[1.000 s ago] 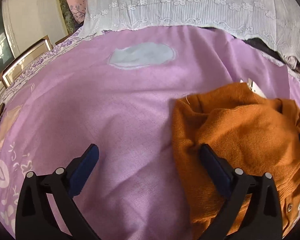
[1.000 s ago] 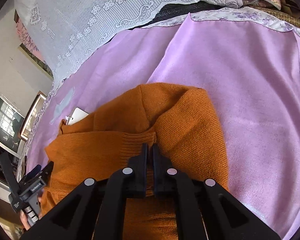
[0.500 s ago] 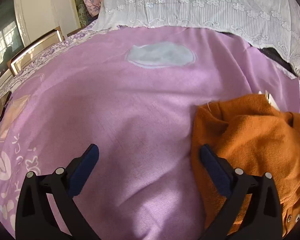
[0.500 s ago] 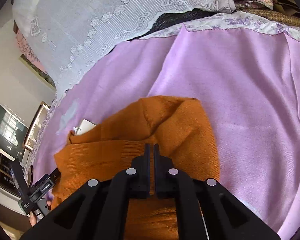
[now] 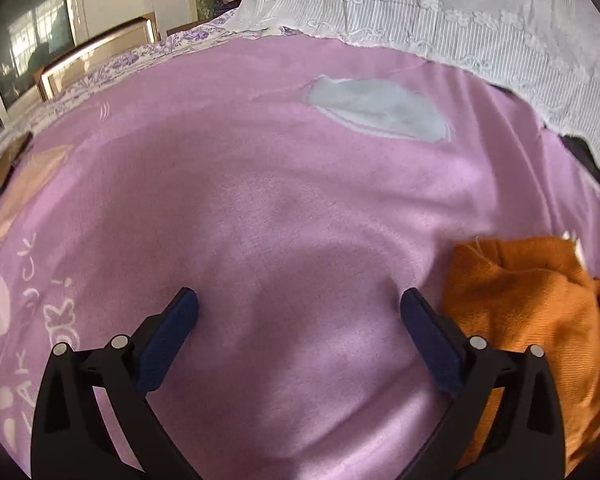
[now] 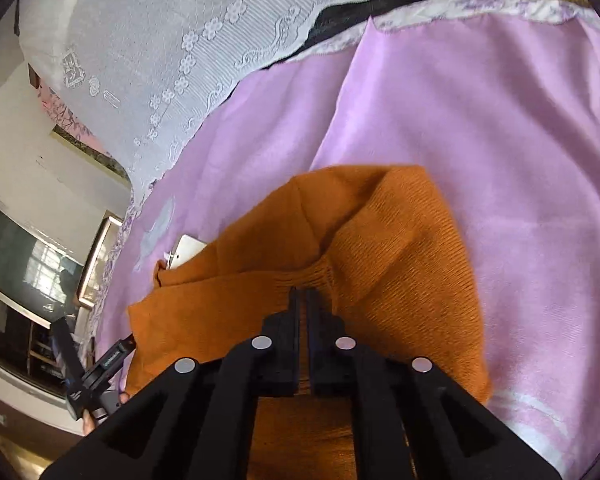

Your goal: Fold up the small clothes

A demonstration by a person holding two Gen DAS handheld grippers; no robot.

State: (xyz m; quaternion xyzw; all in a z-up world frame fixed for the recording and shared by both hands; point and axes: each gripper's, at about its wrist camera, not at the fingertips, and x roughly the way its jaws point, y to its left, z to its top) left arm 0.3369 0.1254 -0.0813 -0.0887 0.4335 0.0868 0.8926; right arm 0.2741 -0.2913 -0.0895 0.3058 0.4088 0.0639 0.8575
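An orange knit sweater point(image 6: 380, 240) lies bunched on the purple sheet point(image 5: 280, 200), a white tag point(image 6: 188, 250) poking out at its far left edge. My right gripper point(image 6: 303, 296) pinches the ribbed fold at the sweater's middle; its jaws are just starting to open, with only a thin slit between them and knit in it. My left gripper point(image 5: 300, 304) is open over bare sheet with nothing between its fingers. The sweater point(image 5: 532, 304) sits just right of its right finger. In the right wrist view the left gripper point(image 6: 96, 376) shows at the lower left, held by a hand.
A white lace cloth point(image 5: 460, 12) covers the far side of the bed. A grey patch point(image 5: 376, 108) marks the sheet ahead of the left gripper. A dark flat object point(image 5: 4, 168) lies at the left edge, near a wooden frame point(image 5: 96, 48).
My left gripper has slid left off the sweater, which now sits outside its right finger. The right gripper stays on the ribbed fold, the slit between its jaws slightly wider.
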